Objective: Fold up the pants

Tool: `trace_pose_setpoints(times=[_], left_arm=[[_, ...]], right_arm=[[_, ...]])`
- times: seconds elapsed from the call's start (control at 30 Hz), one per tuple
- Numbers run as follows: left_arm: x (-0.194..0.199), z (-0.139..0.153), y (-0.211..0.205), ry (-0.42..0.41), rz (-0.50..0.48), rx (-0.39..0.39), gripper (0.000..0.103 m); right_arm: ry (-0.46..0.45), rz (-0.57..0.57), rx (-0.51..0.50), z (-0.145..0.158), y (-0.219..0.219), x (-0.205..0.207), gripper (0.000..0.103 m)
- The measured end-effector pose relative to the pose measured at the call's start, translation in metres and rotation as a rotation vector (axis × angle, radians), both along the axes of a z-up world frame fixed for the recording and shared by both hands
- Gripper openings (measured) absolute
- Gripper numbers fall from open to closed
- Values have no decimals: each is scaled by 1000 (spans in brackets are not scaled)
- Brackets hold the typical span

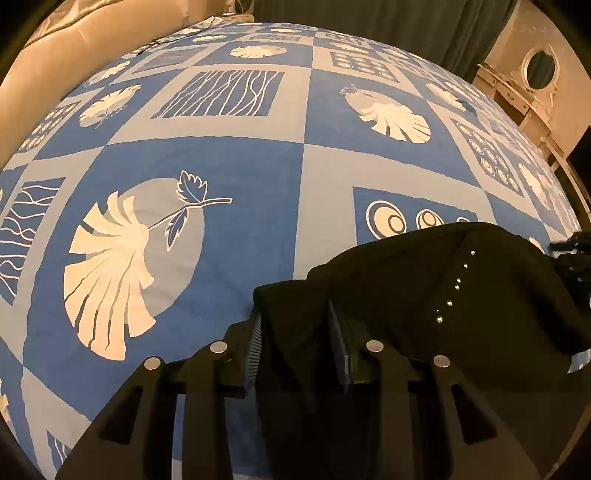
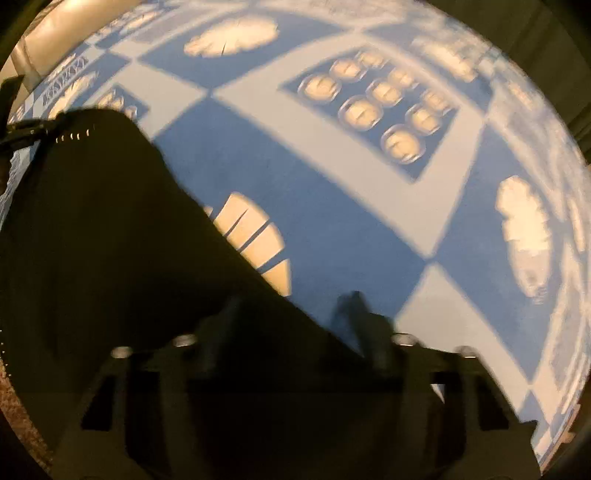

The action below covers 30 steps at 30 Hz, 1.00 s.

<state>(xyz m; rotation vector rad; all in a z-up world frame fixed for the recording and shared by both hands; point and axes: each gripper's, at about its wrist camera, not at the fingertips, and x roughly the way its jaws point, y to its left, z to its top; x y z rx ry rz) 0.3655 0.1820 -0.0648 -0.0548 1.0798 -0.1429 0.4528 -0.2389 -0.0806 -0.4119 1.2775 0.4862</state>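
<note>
The black pants (image 1: pixel 424 288) lie bunched on the blue patterned bedsheet (image 1: pixel 240 240), with a row of small shiny studs on them. My left gripper (image 1: pixel 295 325) is shut on a fold of the pants' edge, the cloth filling the gap between its fingers. In the blurred right wrist view the pants (image 2: pixel 103 240) spread over the left half. My right gripper (image 2: pixel 291 317) is over their edge; cloth covers its left finger and its right finger (image 2: pixel 354 310) stands on the sheet (image 2: pixel 332 221). Its grip is unclear. The right gripper shows at the far right of the left view (image 1: pixel 576 254).
A beige padded headboard (image 1: pixel 55 66) runs along the far left of the bed. Dark curtains (image 1: pixel 388 22) hang behind it. A cream dresser with a round mirror (image 1: pixel 539 70) stands at the far right. The sheet stretches wide to the left of the pants.
</note>
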Motion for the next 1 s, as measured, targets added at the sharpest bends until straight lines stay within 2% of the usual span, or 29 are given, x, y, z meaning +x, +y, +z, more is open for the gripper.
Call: trace_pose_setpoints(times=[0.03, 0.07, 0.1, 0.2, 0.27, 0.33, 0.4, 0.57, 0.7, 0.83, 1.0], left_arm=[[0, 0, 0, -3, -2, 2, 34], [0, 0, 0, -4, -4, 4, 34], [0, 1, 0, -5, -5, 1, 34], [1, 5, 9, -7, 32, -65, 34], [0, 11, 14, -23, 51, -114, 34], [-4, 18, 11, -40, 42, -122, 34], [-11, 30, 6, -71, 20, -123, 34], [-48, 72, 8, -157, -20, -224, 34], [-88, 85, 3, -160, -75, -227, 34], [-138, 79, -2, -122, -88, -274, 34], [-189, 40, 6, -10, 1, -428, 46]], right_arm=[[7, 0, 15, -2, 1, 0, 20], [14, 10, 39, 1, 4, -2, 10], [-3, 20, 35, 4, 6, -6, 7], [-120, 10, 17, 26, 7, -16, 7], [-214, -41, 68, 54, -1, -24, 7], [-285, -80, 135, 81, -7, -34, 7], [-362, -82, 171, 108, -5, -56, 7], [-515, -44, 152, 147, -2, -145, 7], [-547, -64, 190, 146, -10, -220, 7], [-545, -54, 142, 119, -4, -289, 7], [-475, -108, 141, 85, -13, -332, 7]])
